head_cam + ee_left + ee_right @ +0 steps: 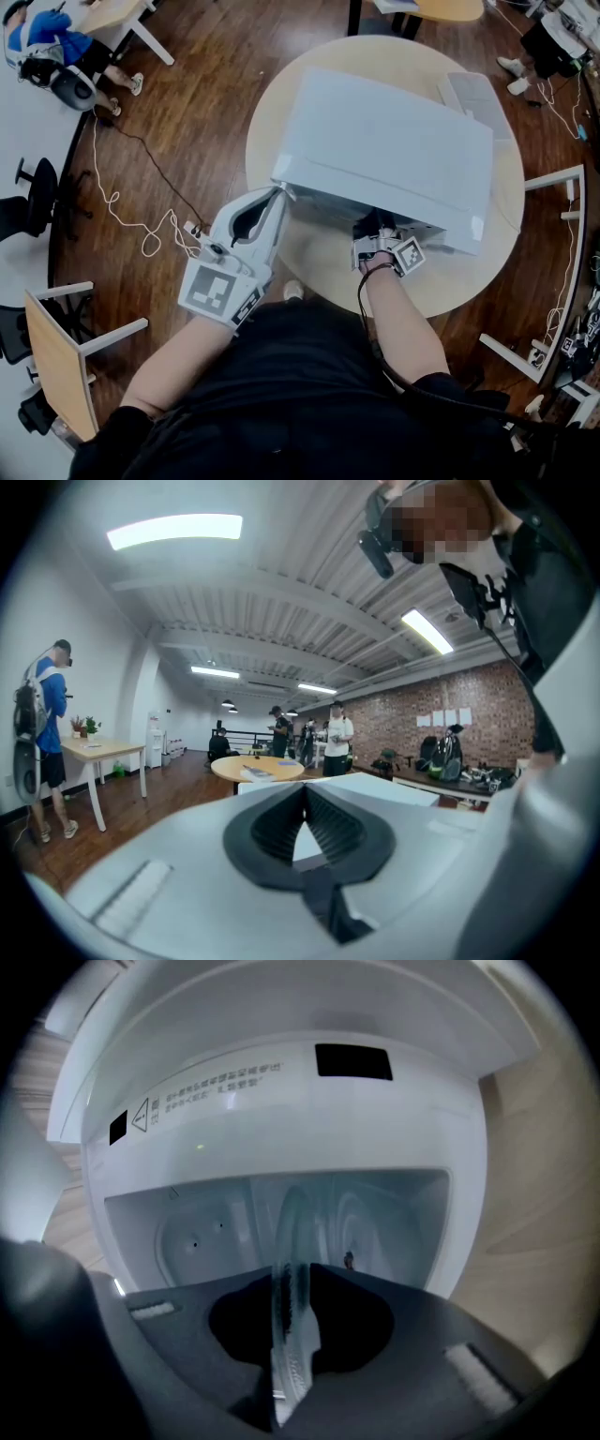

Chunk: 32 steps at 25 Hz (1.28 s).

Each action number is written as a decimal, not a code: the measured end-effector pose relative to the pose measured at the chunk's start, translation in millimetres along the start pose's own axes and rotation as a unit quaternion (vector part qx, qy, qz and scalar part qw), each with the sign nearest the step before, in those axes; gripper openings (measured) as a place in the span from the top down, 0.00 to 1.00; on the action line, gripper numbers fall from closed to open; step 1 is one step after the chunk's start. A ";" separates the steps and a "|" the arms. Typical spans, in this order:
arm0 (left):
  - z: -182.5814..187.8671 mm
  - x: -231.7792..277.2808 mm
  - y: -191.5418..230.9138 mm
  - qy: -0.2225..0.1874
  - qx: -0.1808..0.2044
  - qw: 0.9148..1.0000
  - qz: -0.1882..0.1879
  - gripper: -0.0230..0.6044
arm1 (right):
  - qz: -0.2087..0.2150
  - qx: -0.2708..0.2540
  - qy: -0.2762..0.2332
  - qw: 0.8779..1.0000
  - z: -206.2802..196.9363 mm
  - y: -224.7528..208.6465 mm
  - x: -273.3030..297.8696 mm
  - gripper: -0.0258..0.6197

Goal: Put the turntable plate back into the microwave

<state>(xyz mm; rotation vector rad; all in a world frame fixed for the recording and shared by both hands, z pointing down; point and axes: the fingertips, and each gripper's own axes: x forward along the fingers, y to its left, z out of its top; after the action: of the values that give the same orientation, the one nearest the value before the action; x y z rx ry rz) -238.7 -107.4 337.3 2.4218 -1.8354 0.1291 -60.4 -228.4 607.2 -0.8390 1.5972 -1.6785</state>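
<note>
The glass plate [289,1354] is being carried into the microwave [281,1138]. It is not set down yet.

The right gripper [291,1277] holds the plate. Its jaws are almost closed and squeeze the plate's rim from both sides. The plate sticks out in front of the jaws, and the open inside of the microwave is right ahead of it. The plate looks like it is just at the opening, but the glass is clear, so its far edge is hard to see.

The plate stands on its edge. Its two flat sides face the two jaws, and its thin edge points forward into the microwave. It is round, so it has no long side. It runs up and down between the jaws.

I think the plate has to go further in next. Then the hand has to roll it flat and lower it onto the middle of the microwave floor. After that the jaws can let go.

The left gripper [302,789] has its jaws shut, tip to tip. Right ahead of them is the white top of the microwave, which sits on the round table [450,281].
</note>
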 end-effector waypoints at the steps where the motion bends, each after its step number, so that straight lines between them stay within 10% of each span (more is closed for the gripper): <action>1: -0.3 0.0 -0.7 0.001 0.000 1.000 0.000 0.96 | -0.002 0.001 -0.004 1.000 0.7 -0.9 0.7 0.90; 32: -6.8 -14.6 15.8 0.006 -0.017 0.999 0.036 0.96 | -0.023 0.010 -0.030 0.999 10.8 -4.0 23.0 0.89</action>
<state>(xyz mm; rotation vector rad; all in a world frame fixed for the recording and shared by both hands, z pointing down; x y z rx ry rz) -257.9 -96.8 342.6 2.3273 -1.9048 0.1171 -64.8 -253.3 611.8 -0.9141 1.5293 -1.6822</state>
